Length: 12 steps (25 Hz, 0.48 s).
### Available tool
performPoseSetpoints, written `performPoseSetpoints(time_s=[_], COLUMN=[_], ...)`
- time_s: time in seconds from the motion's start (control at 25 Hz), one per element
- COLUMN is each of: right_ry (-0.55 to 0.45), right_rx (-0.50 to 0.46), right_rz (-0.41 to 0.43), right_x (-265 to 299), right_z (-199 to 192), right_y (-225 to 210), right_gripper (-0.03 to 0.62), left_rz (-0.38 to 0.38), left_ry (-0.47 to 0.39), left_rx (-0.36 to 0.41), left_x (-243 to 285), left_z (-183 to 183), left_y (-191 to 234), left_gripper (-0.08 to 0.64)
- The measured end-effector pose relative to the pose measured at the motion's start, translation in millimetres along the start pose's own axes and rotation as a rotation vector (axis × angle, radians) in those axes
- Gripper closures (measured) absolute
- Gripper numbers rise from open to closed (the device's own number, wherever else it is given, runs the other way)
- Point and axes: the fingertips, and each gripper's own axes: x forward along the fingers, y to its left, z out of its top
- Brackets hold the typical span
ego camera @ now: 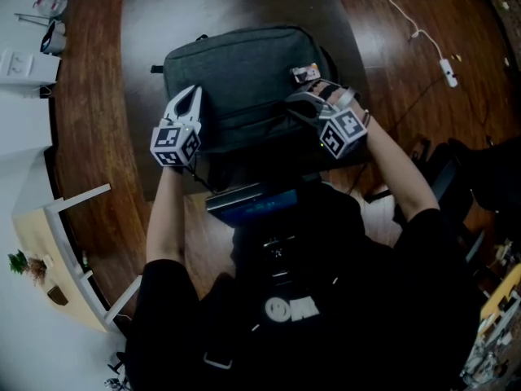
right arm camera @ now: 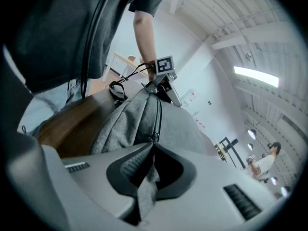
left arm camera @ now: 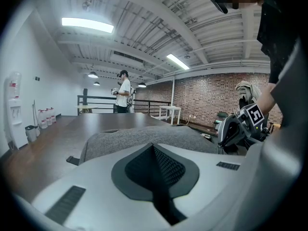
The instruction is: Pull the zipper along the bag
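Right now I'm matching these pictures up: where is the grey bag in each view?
Head view: the grey bag lies upper centre.
Left gripper view: low centre, the bag is a mound just beyond the jaws.
Right gripper view: centre-left, the bag rises beyond the jaws.
Shared landmark: the brown table under it.

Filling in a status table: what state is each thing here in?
left gripper: shut, nothing between its jaws.
right gripper: shut on the zipper pull.
zipper: looks closed ahead of the right gripper.
bag: lying flat on the table.
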Motion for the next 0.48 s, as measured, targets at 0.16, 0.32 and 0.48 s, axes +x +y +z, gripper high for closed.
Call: performPoseSetpoints(time_s=[0.16,0.32,0.48], right_ry=[-0.018,-0.027,-0.030], right_rx=[0.096,0.130,0.152], right_rz=[-0.018,-0.037,-0.059], right_x=[-4.4,-6.2,-8.1], right_z=[1.9,4.2,5.2], right_y=[2.2,0.6,1.1], right_gripper=[0.571,0.568,0.563], left_rz=[0.001,0.001,-0.002], left_ry=[0.003,0.002,0.002], left_rx=[0.008,0.004,-0.004], left_x=[1.7,1.2,1.6], left_z=[-2.8,-2.6,-0.9], left_y=[1.2,2.2,0.3], left_gripper=[0.555,0.555,0.555])
